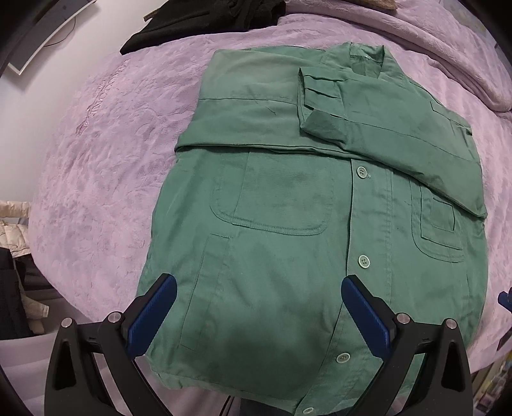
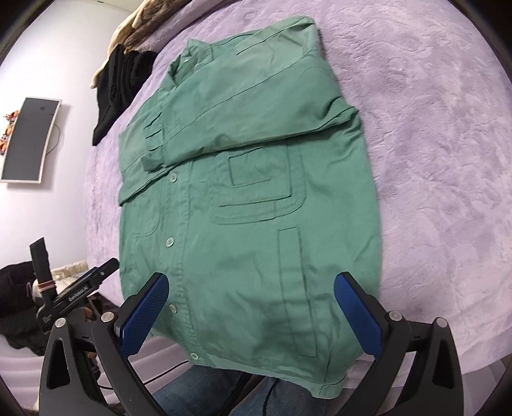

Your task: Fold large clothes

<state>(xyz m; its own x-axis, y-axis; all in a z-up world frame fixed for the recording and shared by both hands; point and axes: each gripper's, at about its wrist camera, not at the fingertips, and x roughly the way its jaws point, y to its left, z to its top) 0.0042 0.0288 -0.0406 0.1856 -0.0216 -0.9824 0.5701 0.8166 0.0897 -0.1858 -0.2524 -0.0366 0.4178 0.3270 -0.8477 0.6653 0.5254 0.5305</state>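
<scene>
Soft, even indoor light from above; my claws cast dim shadows on the green jacket, fisheye bends the edges, dark vignette at corners

Both wrist views look down, close — sharing the green jacket.

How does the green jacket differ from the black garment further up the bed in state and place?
The green jacket lies flat and buttoned, both sleeves folded across its chest; the black garment sits bunched in a heap. The jacket is at the near edge of the purple blanket, its hem under both open tongs, left and right; the black garment lies at the far side, away from them. Both rest on the blanket, ungripped.
</scene>
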